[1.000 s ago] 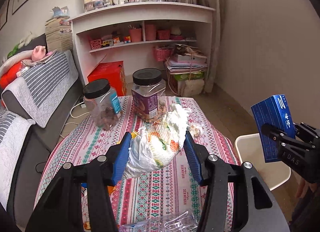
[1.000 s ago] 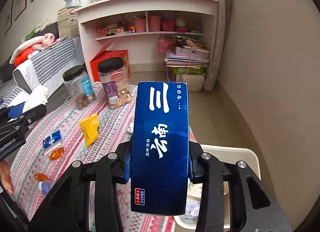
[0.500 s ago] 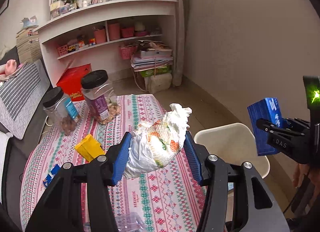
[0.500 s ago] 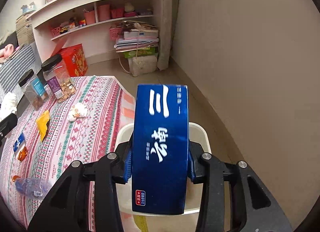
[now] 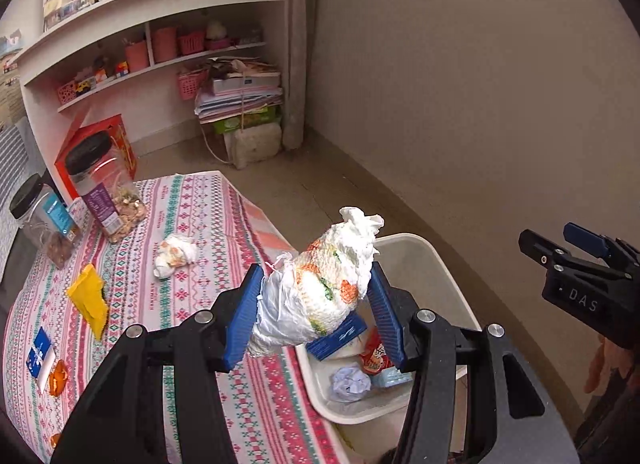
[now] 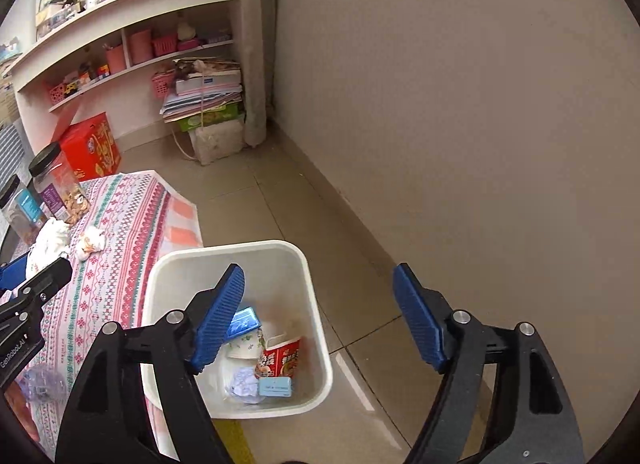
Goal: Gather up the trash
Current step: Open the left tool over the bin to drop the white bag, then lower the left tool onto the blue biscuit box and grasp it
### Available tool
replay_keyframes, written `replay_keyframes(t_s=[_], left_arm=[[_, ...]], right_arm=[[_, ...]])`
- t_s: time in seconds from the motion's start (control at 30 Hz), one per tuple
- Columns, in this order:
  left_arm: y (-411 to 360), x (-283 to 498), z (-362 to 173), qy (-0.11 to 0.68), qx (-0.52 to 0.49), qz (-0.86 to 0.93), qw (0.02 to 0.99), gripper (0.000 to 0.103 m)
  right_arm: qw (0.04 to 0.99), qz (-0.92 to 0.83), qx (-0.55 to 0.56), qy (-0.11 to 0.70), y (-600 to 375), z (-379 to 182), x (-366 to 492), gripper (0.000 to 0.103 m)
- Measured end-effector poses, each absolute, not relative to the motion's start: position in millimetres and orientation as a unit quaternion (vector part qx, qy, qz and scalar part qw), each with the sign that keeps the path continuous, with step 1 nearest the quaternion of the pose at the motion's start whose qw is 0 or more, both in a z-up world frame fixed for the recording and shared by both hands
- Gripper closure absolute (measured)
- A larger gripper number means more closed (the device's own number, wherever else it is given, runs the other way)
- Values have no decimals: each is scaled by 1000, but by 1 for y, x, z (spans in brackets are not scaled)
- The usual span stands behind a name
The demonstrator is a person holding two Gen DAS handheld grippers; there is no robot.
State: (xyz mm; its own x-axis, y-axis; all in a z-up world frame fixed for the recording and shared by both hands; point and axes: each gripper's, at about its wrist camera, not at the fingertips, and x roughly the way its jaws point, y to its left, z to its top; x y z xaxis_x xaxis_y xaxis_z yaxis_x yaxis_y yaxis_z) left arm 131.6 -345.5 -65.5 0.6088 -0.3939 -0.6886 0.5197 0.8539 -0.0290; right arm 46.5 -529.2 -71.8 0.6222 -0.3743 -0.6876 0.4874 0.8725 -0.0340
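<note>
My left gripper [image 5: 316, 276] holds a crumpled white tissue wad [image 5: 340, 264] with orange and green print above the table edge, beside the white bin [image 5: 440, 260]. Its jaws are opening slightly, and both pads still touch the wad. My right gripper [image 6: 318, 272] hangs over the bin [image 6: 240, 250]. Its jaws are opening, with nothing between them. The blue box [image 6: 242, 322] lies inside the bin on a red cup and paper scraps. The right gripper [image 5: 560, 240] also shows at the right edge of the left wrist view.
The table [image 5: 200, 224] with a patterned cloth carries two black-lidded jars [image 5: 104, 188], a second tissue wad [image 5: 174, 256], a yellow packet [image 5: 90, 300], a blue-and-white packet [image 5: 40, 356] and orange wrappers. A wall runs close to the right of the bin. White shelves [image 6: 132, 20] stand behind.
Both grippers swung right, from the table toward the bin. The right gripper opened and the blue box dropped into the bin. The left still carries the wad.
</note>
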Motion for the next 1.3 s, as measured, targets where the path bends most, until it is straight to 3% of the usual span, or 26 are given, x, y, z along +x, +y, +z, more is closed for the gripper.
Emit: replay_keyframes(t_s=[0.03,0.1,0.23,0.47,0.87,1.3], left_arm=[[-352,132,-68,368,84,-265,888,48],[-365,135,-72,382,81,-270,880,30],[-375,130,-67,374,96,-267,883,30],[-360,127,-51,342,120,-251,898,29],[-291,134,-45,315,133,-190,920,20],[-206,155,-48,323,119,-130,930,19]], right_arm=[[895,-243,80,367,-534,-73,45,29],[891,-245,85,372,-541,-75,42,28],[892,-253,87,365,-544,-72,36,24],[905,-256,87,329,-526,-60,32,7],[923,-204,85,314,-453,-52,55,7],[929,-151,44,335,-373,-59,98,7]])
